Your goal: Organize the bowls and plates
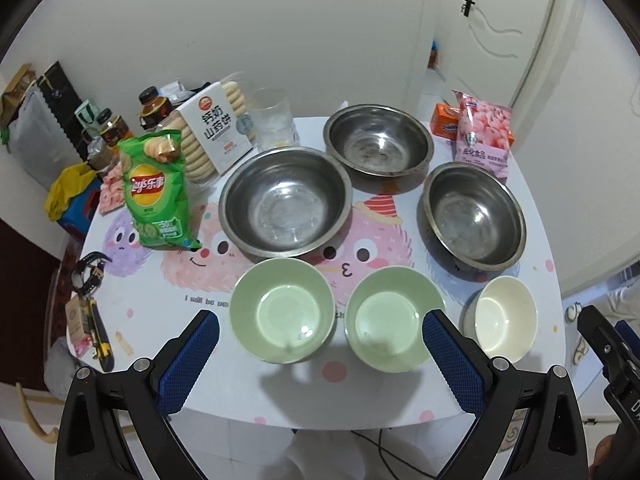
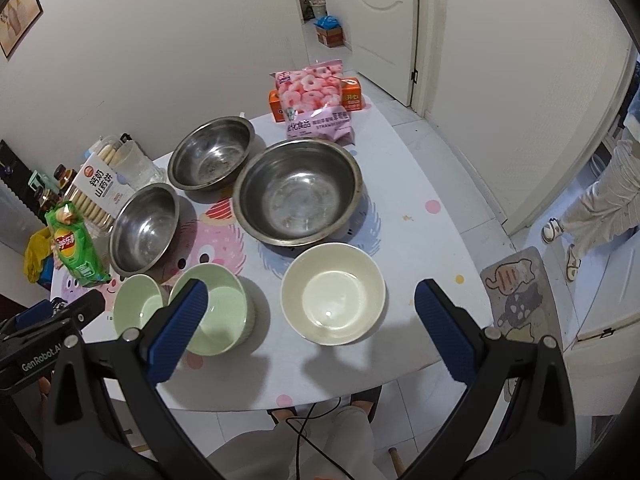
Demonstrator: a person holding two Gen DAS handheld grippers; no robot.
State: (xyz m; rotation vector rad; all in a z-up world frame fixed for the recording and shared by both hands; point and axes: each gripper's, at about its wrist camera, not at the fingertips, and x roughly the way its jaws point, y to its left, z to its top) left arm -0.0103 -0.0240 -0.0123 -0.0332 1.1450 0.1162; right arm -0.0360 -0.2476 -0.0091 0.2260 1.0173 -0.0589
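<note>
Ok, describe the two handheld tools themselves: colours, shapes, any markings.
Both look alike. The left tool has two black angular plastic arms with silver rivets, each ending in a blue pad with a fine cross-hatched texture. The right tool is built the same. In the right view, the left tool's black body carries white "GenRobot.AI" lettering. A thin black cable hangs below the table edge.

A blue pad hides part of the middle green bowl point(image 2: 224, 312); small bottles' point(image 2: 52, 188) labels seem unreadable.
</note>
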